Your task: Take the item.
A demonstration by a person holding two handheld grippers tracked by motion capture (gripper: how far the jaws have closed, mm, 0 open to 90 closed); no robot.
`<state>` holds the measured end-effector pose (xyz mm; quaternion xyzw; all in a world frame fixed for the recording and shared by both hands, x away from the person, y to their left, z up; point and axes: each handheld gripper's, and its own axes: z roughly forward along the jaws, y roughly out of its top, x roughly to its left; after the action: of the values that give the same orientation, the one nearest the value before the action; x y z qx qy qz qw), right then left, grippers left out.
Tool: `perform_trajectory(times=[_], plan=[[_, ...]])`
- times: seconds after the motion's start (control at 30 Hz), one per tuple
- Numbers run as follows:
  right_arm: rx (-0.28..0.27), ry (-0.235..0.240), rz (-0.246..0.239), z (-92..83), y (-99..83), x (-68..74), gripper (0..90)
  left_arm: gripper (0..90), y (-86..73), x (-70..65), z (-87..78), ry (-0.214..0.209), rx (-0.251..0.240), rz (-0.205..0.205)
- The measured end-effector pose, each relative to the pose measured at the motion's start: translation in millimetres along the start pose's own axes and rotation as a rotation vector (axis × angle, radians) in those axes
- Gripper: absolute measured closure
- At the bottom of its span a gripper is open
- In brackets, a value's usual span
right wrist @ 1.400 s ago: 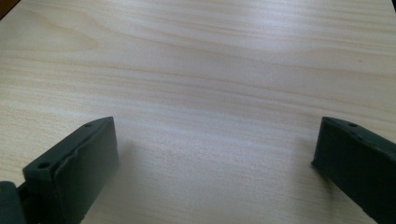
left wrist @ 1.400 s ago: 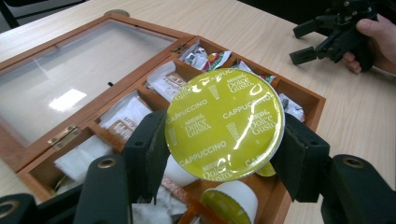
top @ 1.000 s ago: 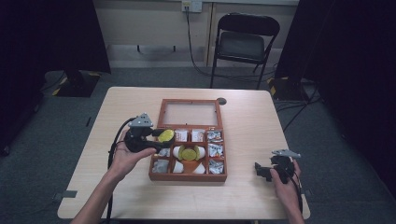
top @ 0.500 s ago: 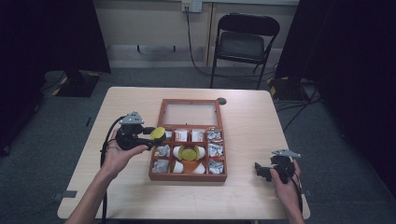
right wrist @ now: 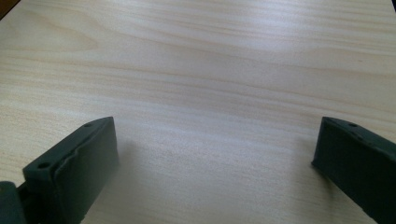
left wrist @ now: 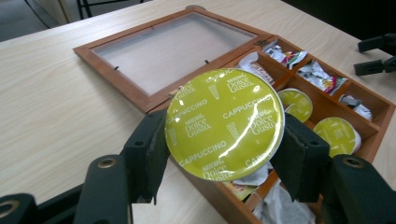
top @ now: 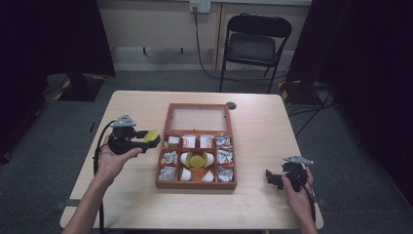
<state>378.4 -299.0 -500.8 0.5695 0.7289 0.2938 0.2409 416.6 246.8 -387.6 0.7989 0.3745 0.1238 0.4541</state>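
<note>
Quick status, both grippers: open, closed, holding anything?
Left gripper: closed on a green capsule, held beside the wooden box.
Right gripper: open, nothing between its jaws, over the bare table.

Glossy yellow-green foil-topped round capsule (left wrist: 225,124); varnished reddish wooden compartment box (top: 196,183), clear-paned lid; smooth pale wood-grain table (top: 258,141); matt black jaws.

High cam overhead facing fwd, gripper cams close, low, sharing table (top: 136,204), box (left wrist: 140,100).
</note>
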Motion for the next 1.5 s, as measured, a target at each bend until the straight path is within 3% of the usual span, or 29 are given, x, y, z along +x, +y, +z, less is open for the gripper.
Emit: perform_trajectory(times=[0.1,0.13,0.23,0.6,0.77,1.0,1.5], plan=[[0.000,0.000,0.000,0.0,0.0,0.0,0.0,40.5,-2.3,5.2,-4.6,0.026,-0.010,-0.013],[0.000,0.000,0.001,0.0,0.0,0.1,0.0,40.5,-4.8,9.7,-6.8,0.053,-0.019,-0.020],[0.000,0.000,0.001,0.0,0.0,0.1,0.0,40.5,-8.8,15.0,-7.5,0.068,-0.021,-0.038],[0.000,0.000,0.001,0.0,0.0,0.1,0.0,40.5,-31.0,40.2,1.3,0.149,0.044,-0.107],[0.000,0.000,0.000,0.0,0.0,0.0,0.0,40.5,-34.6,43.2,5.4,0.148,0.057,-0.120],[0.000,0.000,0.000,0.0,0.0,0.0,0.0,40.5,-37.1,38.8,17.6,0.155,0.093,-0.084],[0.000,0.000,0.000,0.0,0.0,0.0,0.0,40.6,-46.0,40.6,37.4,0.147,0.140,-0.084]])
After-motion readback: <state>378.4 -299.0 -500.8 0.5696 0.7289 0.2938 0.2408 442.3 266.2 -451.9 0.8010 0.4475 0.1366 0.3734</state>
